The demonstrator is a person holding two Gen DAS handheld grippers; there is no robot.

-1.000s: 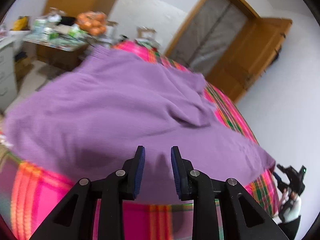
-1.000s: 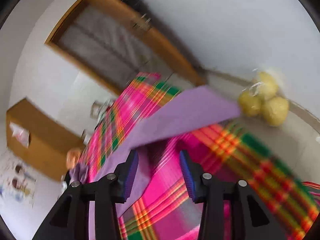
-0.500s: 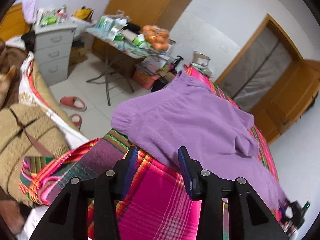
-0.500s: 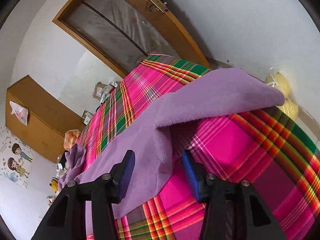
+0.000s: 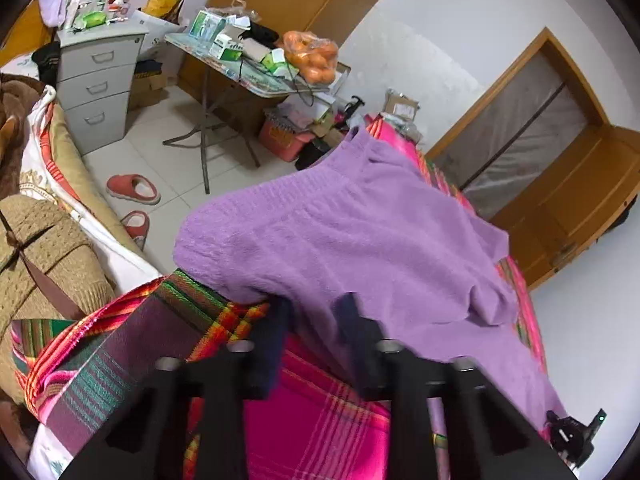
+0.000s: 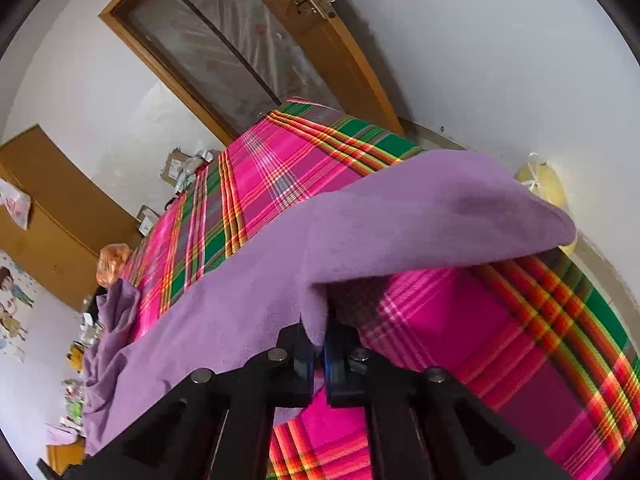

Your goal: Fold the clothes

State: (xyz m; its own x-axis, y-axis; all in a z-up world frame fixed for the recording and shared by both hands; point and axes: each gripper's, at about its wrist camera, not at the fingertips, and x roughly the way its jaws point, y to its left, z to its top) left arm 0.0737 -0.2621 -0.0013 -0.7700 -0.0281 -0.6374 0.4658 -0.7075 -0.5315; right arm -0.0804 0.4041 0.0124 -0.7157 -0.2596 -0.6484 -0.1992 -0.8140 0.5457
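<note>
While left claw closing around purple sweater, right claw clamped on its edge.

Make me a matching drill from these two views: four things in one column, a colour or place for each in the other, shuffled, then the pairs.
1 sweater
2 slippers
3 bag of oranges
4 drawer cabinet

A on the folding table
B grey
C purple, lying on the plaid bedspread
D red, on the floor

Pairs: 1-C, 2-D, 3-A, 4-B

Left claw closing, jaws blurred, angled downward; right claw clamped tight, likewise angled down.
</note>
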